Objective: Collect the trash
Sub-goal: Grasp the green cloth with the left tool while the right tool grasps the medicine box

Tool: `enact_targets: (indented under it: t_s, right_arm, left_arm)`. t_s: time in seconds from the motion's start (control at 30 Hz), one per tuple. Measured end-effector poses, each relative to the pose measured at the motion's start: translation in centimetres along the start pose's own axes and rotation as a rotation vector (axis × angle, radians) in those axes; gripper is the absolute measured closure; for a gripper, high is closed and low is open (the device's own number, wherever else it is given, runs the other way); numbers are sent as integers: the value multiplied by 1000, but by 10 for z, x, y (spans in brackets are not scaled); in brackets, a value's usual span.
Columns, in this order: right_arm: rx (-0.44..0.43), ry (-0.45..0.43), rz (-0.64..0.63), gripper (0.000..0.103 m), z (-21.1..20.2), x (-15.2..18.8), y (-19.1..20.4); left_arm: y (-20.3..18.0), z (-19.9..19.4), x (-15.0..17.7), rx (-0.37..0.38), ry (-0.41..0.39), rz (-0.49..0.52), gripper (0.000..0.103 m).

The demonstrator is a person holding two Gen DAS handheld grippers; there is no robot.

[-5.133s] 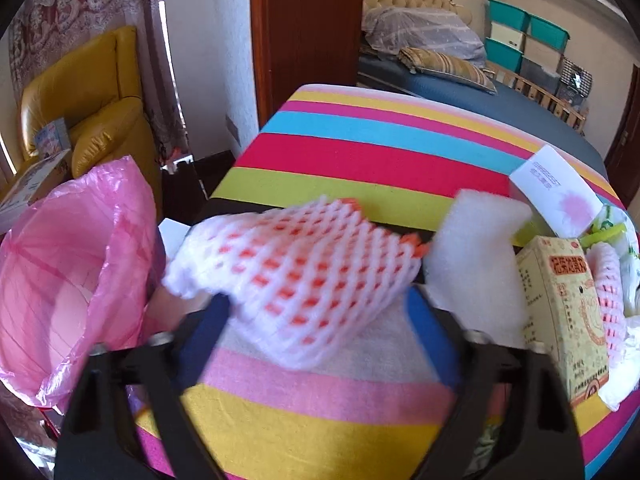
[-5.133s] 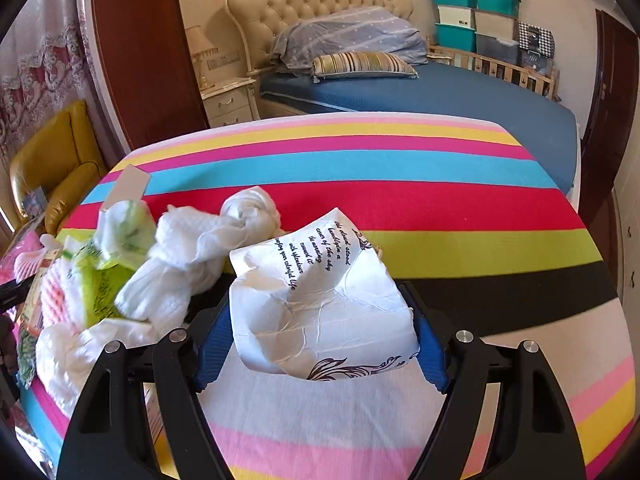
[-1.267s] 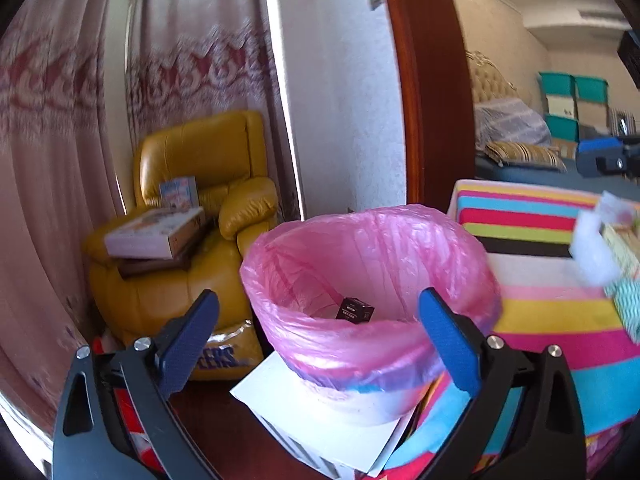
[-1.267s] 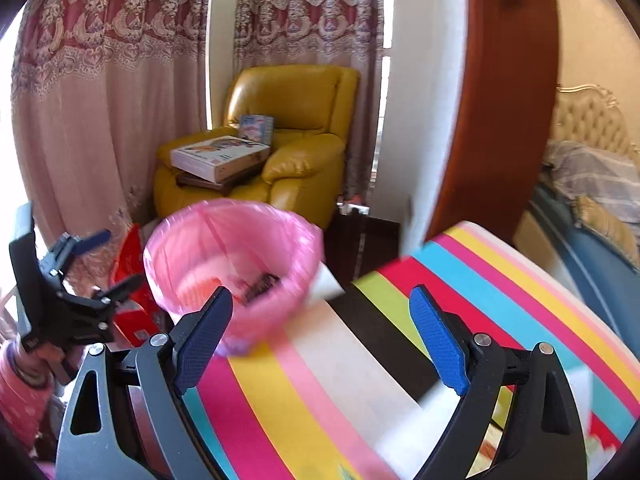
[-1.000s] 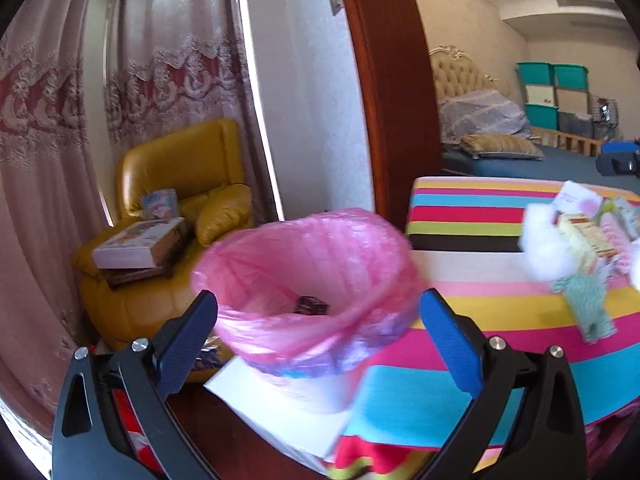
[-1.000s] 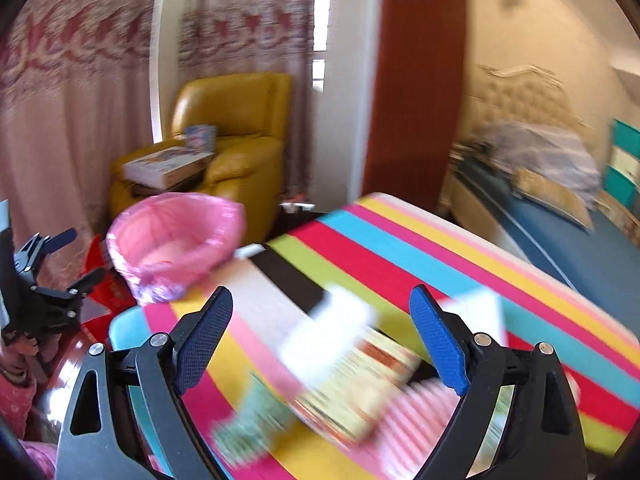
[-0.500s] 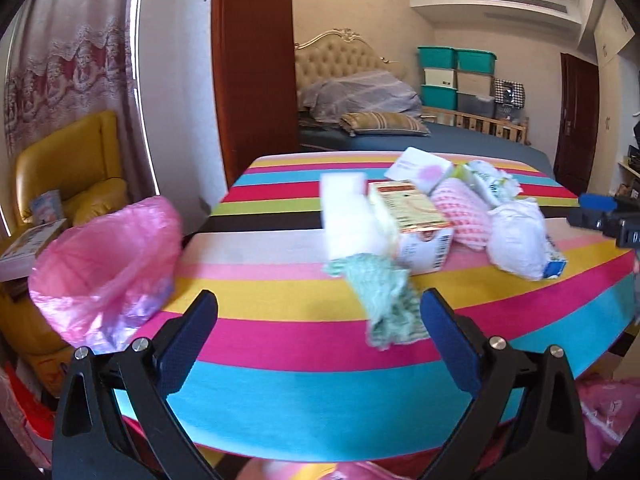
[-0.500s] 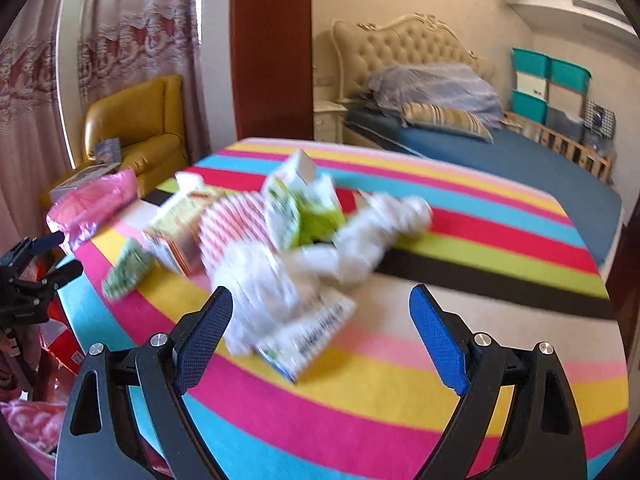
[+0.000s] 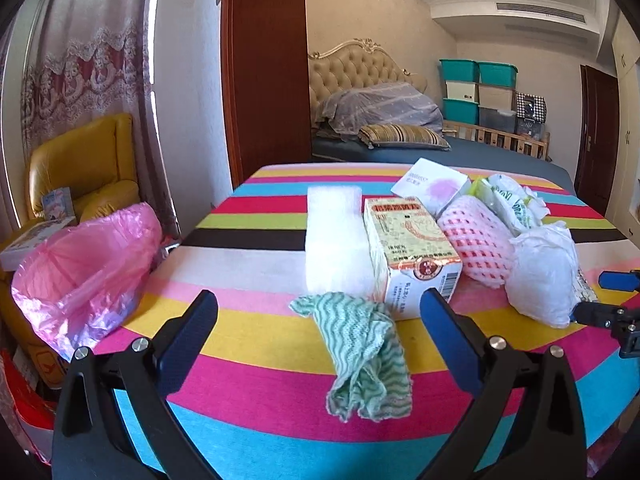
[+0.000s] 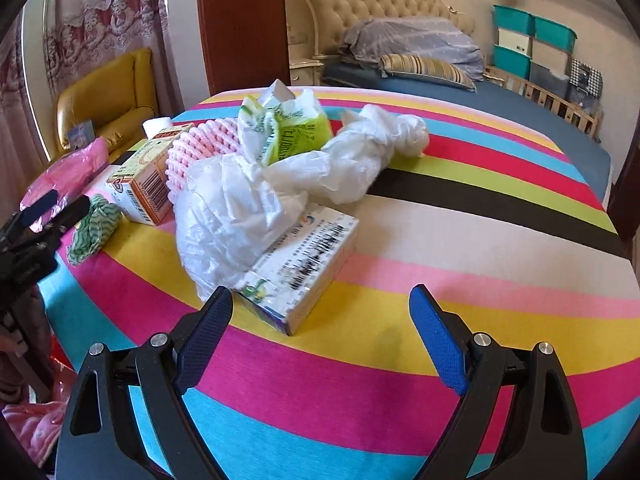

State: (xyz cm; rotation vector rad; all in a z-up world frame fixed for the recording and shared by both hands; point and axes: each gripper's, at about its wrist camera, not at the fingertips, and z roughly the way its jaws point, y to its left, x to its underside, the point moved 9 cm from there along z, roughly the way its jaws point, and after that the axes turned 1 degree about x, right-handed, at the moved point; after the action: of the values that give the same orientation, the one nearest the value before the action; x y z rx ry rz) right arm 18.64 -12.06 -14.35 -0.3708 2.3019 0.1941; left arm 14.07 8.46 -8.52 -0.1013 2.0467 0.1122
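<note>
Between pickups: left claw (image 9: 318, 312) and right claw (image 10: 320, 312) both spread wide and empty above the counter (image 9: 256, 336), trash still piled there, pink-lined bin (image 9: 80, 264) off the counter edge at 9 o'clock in the left view. Next, probably: lowering and closing on the nearest piece each. Green cloth (image 9: 360, 356) just ahead of the left claw at 12 o'clock; flat box (image 10: 300, 264) at 12 o'clock between the right claw's tips, bag (image 10: 232, 208) at 11.

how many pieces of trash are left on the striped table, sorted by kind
cardboard boxes: 3, yellow box, pink-and-white box, flat box
plastic bags and wrappers: 3, white bag, knotted white bag, green wrapper
foam pieces: 2, white sheet, pink net
cloths: 1, green rag
total: 9
</note>
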Motion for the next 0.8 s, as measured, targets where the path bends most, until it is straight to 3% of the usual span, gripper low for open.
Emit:
enact_targets:
  t_s: [0.1, 0.37, 0.6, 0.8]
  right_arm:
    - [73, 12, -42, 19, 6, -3, 2]
    - [168, 39, 86, 24, 1, 7, -47]
    - [102, 30, 35, 28, 2, -6, -35]
    - [96, 78, -43, 35, 23, -22, -28]
  left_arm:
    - [-2, -2, -2, 2, -18, 19, 5]
    - [1, -3, 17, 67, 42, -26, 5]
    - [-9, 1, 23, 86, 82, 21, 5]
    - [-19, 9, 30, 88, 146, 83, 5]
